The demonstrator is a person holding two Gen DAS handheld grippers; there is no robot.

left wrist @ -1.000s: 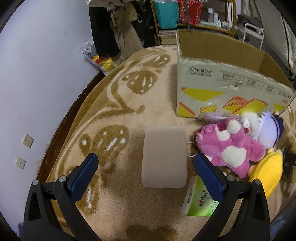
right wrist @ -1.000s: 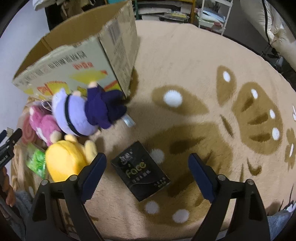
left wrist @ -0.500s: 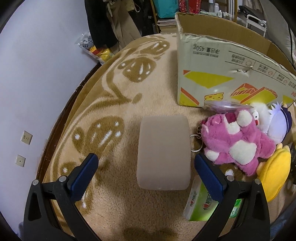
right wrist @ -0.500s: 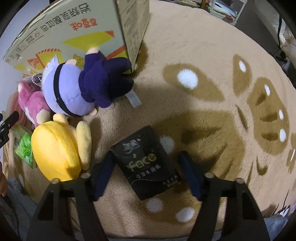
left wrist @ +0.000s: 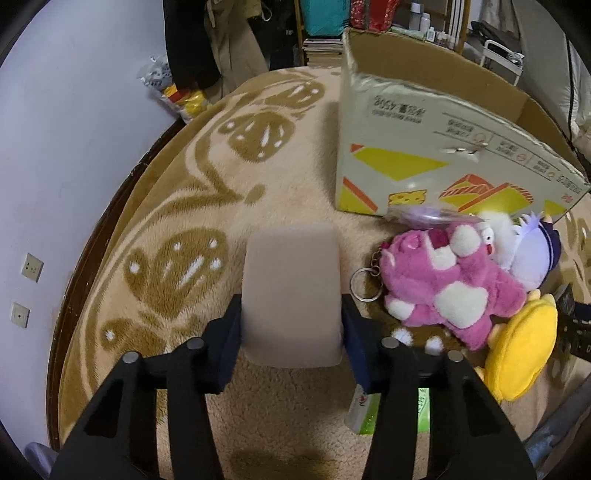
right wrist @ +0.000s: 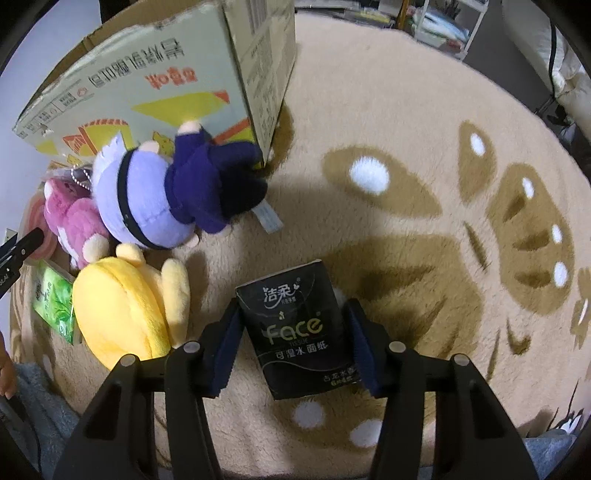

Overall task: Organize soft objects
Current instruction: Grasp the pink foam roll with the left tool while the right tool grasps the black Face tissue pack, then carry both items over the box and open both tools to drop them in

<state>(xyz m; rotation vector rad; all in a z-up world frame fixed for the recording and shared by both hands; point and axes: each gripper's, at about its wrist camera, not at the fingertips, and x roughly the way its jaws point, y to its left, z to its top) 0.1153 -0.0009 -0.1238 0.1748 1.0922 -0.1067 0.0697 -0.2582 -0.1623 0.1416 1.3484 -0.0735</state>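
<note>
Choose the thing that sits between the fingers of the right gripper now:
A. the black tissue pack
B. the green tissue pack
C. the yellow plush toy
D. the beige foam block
A: in the right wrist view, the right gripper has its blue pads on both sides of the black tissue pack, which lies on the carpet.

We see a plush beige rug (left wrist: 295,192) with brown leaf and paw-like patterns dotted white; it covers most of the floor in both views. Along its left edge runs a strip of dark wooden floor (left wrist: 107,221), meeting a pale lilac wall (left wrist: 66,122) that carries two small square outlets (left wrist: 32,266). At the far end we make out dark and tan clothes hanging (left wrist: 214,40), a shelf (left wrist: 373,18) stacked with colourful items, and a white metal rack (left wrist: 504,55). From the right wrist view, a white rack (right wrist: 447,26) stands beyond the rug (right wrist: 406,122). The light is dim and indoor.
</note>
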